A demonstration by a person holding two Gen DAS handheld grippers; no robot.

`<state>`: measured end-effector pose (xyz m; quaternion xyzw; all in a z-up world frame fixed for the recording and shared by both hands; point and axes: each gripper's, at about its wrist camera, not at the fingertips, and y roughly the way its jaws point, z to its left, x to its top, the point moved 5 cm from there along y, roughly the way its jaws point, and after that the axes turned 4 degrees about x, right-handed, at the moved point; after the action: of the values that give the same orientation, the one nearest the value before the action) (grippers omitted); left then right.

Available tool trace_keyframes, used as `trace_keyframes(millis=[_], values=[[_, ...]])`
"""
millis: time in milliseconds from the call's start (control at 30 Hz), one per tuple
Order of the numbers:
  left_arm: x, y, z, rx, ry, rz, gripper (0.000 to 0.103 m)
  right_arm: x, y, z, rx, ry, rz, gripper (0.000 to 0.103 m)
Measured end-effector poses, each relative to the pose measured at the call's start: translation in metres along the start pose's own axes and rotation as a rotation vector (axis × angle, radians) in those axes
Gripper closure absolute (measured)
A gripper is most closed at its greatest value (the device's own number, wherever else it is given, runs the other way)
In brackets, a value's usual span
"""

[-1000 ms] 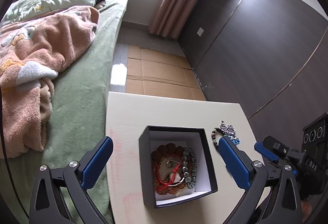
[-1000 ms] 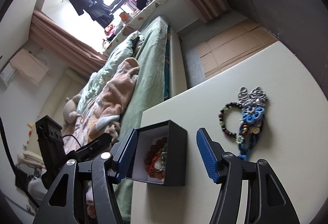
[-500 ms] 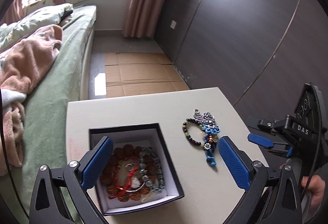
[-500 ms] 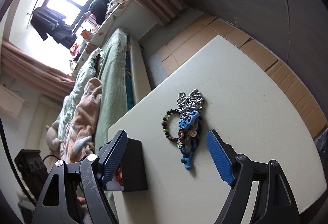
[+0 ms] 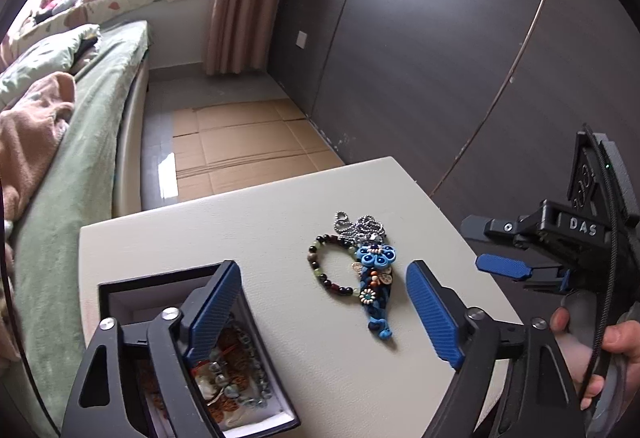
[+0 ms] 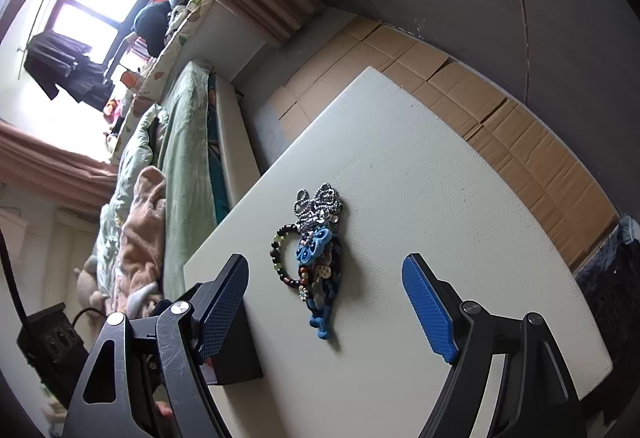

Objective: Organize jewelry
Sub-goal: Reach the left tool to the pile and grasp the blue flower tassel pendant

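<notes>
While both grippers hang open and empty over the table [image 5: 280, 213], the jewelry [image 6: 316, 262] lies mid-frame between the right gripper's [image 6: 324, 306] jaws, its long axis running along them, box [image 5: 240, 390] at lower left beneath the left gripper [image 5: 324, 314].

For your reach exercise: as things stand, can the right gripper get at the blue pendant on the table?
Probably yes: the right gripper is open, the blue pendant lies between its fingers' line, nothing covering it.
</notes>
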<state>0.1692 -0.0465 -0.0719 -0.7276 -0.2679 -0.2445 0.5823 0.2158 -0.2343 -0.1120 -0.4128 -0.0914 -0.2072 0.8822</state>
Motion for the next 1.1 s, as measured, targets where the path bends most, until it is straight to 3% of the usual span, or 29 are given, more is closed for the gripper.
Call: trace_keyframes(millis=[100, 333, 400, 567, 800, 900, 1000, 1100], values=[[0.002, 0.007, -0.013, 0.009, 0.045, 0.005, 0.030, 0.006, -0.006, -0.005, 0.005, 0.029, -0.015, 0.023], [-0.007, 0.028, -0.049, 0.008, 0.187, 0.060, 0.037, 0.016, -0.010, -0.013, 0.034, 0.080, -0.016, 0.023], [-0.013, 0.038, -0.057, 0.014, 0.216, 0.091, 0.047, 0.019, -0.011, -0.012, 0.040, 0.080, -0.021, 0.023], [-0.023, 0.063, -0.061, 0.014, 0.219, 0.163, 0.062, 0.024, -0.010, -0.011, 0.051, 0.078, -0.014, 0.023], [-0.029, 0.081, -0.062, 0.018, 0.219, 0.211, 0.069, 0.027, -0.006, -0.012, 0.060, 0.077, 0.012, 0.023], [-0.034, 0.087, -0.062, 0.029, 0.222, 0.235, 0.081, 0.026, -0.004, -0.012, 0.058, 0.075, 0.021, 0.023], [-0.037, 0.087, -0.058, 0.034, 0.211, 0.236, 0.092, 0.025, -0.002, -0.012, 0.056, 0.073, 0.030, 0.023], [-0.036, 0.083, -0.053, 0.029, 0.187, 0.223, 0.093, 0.023, -0.002, -0.012, 0.050, 0.070, 0.032, 0.023]])
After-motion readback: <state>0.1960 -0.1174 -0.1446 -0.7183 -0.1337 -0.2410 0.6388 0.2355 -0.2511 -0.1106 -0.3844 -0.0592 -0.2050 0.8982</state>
